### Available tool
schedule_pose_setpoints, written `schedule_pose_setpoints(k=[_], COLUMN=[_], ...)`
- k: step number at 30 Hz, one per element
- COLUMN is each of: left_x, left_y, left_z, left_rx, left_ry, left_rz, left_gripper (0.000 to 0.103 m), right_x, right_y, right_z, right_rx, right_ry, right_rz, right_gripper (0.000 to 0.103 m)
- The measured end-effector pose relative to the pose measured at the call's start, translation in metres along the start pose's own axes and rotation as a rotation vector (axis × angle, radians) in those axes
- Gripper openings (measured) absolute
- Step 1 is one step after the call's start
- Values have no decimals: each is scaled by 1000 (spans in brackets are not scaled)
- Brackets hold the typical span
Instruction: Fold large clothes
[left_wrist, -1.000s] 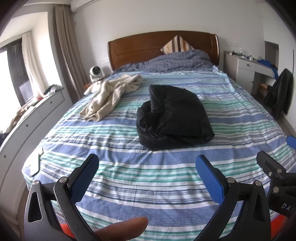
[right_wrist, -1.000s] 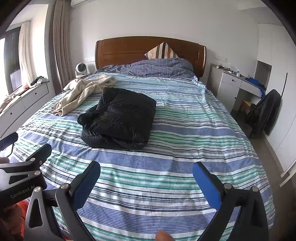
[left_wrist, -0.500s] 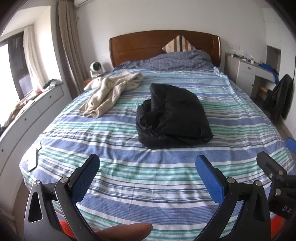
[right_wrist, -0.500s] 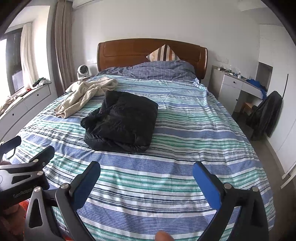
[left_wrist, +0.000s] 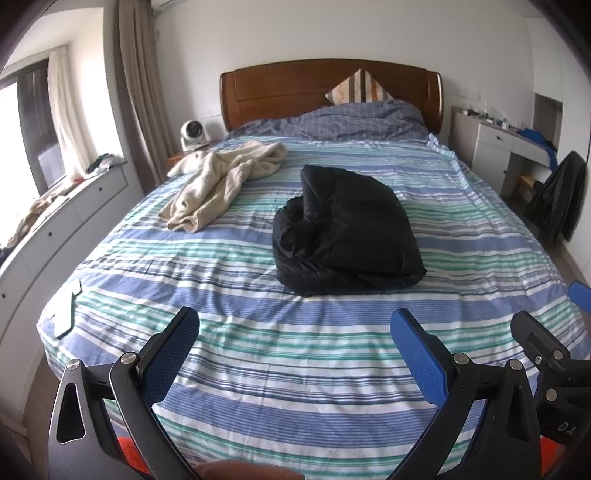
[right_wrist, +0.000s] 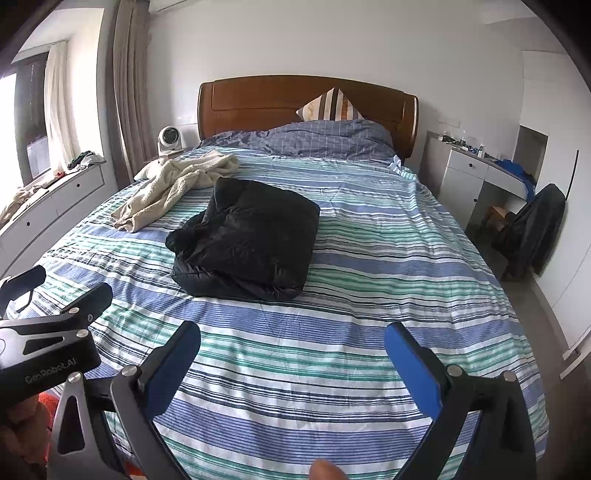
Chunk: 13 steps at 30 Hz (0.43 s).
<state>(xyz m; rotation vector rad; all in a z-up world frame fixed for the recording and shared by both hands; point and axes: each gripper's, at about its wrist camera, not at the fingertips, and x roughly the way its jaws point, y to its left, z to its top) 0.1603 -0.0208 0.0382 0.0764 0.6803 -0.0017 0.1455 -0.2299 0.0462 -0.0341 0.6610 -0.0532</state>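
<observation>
A black padded jacket (left_wrist: 345, 232), folded into a thick bundle, lies in the middle of the striped bed (left_wrist: 295, 362); it also shows in the right wrist view (right_wrist: 247, 240). A crumpled cream garment (left_wrist: 221, 181) lies beyond it at the far left, also in the right wrist view (right_wrist: 173, 184). My left gripper (left_wrist: 295, 332) is open and empty, held above the foot of the bed, well short of the jacket. My right gripper (right_wrist: 291, 347) is open and empty beside it. Each gripper shows at the edge of the other's view.
A wooden headboard (left_wrist: 328, 88) with a striped cushion and a bunched blue quilt (left_wrist: 354, 122) is at the far end. A white drawer unit (left_wrist: 55, 225) runs along the left. A desk (right_wrist: 476, 173) and a chair with a dark coat (right_wrist: 535, 229) stand at the right.
Both grippers have drawn back and risen slightly, so the bed and jacket sit a little farther off. Both stay open and empty.
</observation>
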Motion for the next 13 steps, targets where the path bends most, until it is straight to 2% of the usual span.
schedule_pose_setpoints(k=[5,9,13], left_x=[4,5,1], left_y=[-3,-4,-6], left_z=[0,0,1], left_rx=[9,5,11], left_ry=[11,10,-16], left_rz=[-11,-53,-46], left_gripper=[103,103,103], right_x=[1,0,-1], right_y=[-1,-5,-8], right_z=[0,0,1], right_rx=[-1,3,9], right_ry=[10,11,10], right_rz=[-3,-4,-6], right_gripper=[101,101,101])
